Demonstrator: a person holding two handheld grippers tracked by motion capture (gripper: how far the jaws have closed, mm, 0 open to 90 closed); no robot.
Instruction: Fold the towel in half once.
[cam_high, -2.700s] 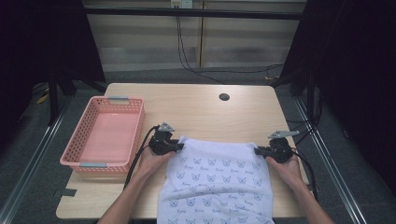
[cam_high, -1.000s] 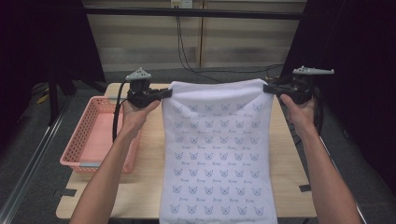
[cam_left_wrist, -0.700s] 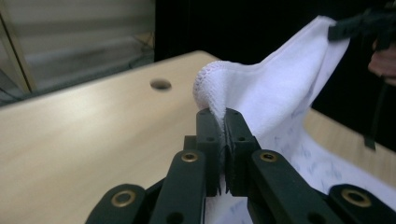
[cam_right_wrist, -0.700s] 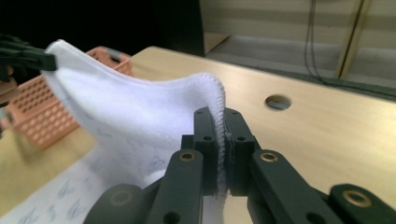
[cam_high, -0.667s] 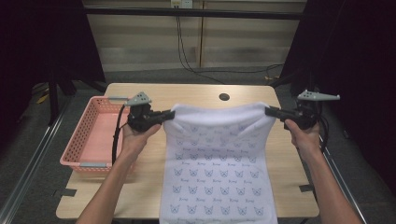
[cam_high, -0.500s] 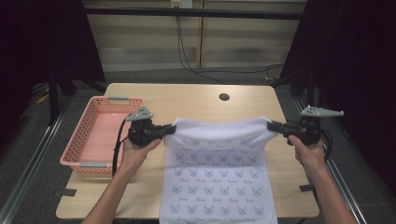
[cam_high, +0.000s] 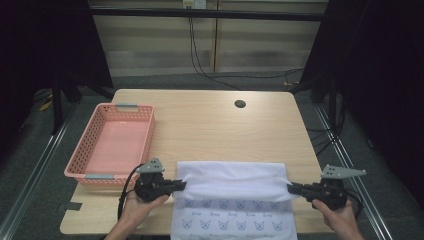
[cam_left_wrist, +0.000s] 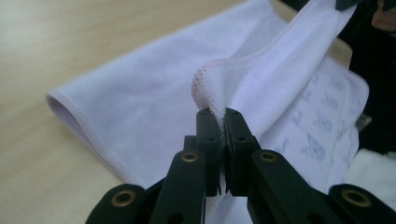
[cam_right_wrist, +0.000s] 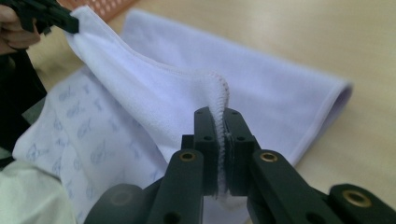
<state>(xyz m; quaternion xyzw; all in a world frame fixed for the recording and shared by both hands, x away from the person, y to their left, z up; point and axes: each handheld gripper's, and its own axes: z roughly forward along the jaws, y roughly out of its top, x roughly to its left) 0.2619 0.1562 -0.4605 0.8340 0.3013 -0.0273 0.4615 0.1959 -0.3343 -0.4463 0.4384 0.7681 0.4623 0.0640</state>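
Jaws of the left gripper (cam_left_wrist: 223, 122) and right gripper (cam_right_wrist: 217, 121) are each clamped on a hemmed corner of the white towel (cam_high: 232, 185). Between them its top edge hangs folded back toward the person; beyond the jaws a doubled fold lies on the table (cam_high: 210, 120). The fold appears half done. Next, I judge, both corners must lower evenly onto the printed part before release. A pink basket (cam_high: 111, 141) sits beyond the left jaws.

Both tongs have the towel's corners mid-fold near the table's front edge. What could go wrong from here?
1. The left tongs and right tongs pinch only the towel hem, so a corner could slip out.
2. The towel's printed part hangs over the table front edge; its weight might drag the fold off once released.
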